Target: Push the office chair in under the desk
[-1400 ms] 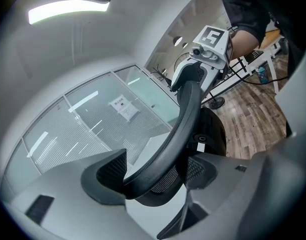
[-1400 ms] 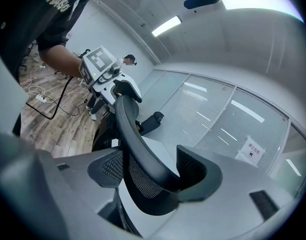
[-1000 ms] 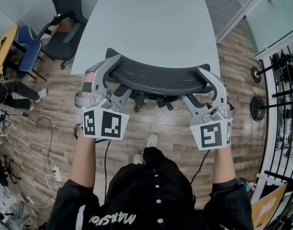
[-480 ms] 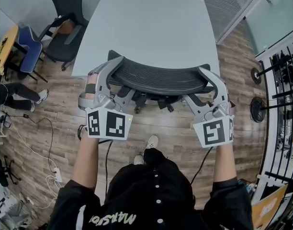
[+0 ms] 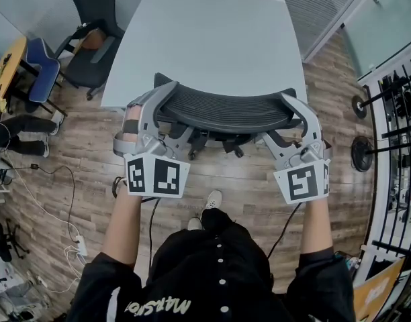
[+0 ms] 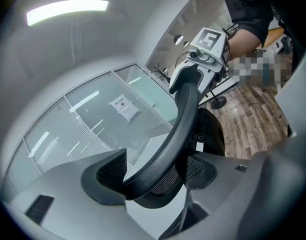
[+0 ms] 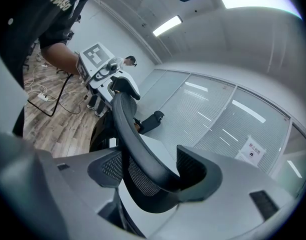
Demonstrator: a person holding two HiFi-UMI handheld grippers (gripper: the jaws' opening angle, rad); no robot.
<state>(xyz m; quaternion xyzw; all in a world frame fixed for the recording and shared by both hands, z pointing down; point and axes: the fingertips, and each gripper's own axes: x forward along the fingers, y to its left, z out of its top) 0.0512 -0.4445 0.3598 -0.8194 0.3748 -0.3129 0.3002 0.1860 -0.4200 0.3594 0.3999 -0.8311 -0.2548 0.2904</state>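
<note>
Left tool [image 5: 152, 98] and right tool [image 5: 294, 106] each clamp one end of the chair [image 5: 222, 113] back's top rim. Both gripper views show the rim pinched between the pads, jaws narrow. The chair sits at the near edge of the counter [image 5: 205, 39]: the back lines up with that edge and the seat is hidden under it. The casters [image 5: 207, 141] show below the back on the wood floor [image 5: 78, 173].

Around it:
- black chair [image 5: 91, 5] at the counter's far-left corner
- blue chair [image 5: 41, 62] just left of that
- a seated person's legs [image 5: 24, 134] at the left edge
- cables [image 5: 54, 203] on the floor, left of the operator
- two round-base stands [image 5: 361, 151] and a black rack [image 5: 397, 113] on the right, well apart from the chair
- operator's shoe [image 5: 211, 198] just behind the casters
</note>
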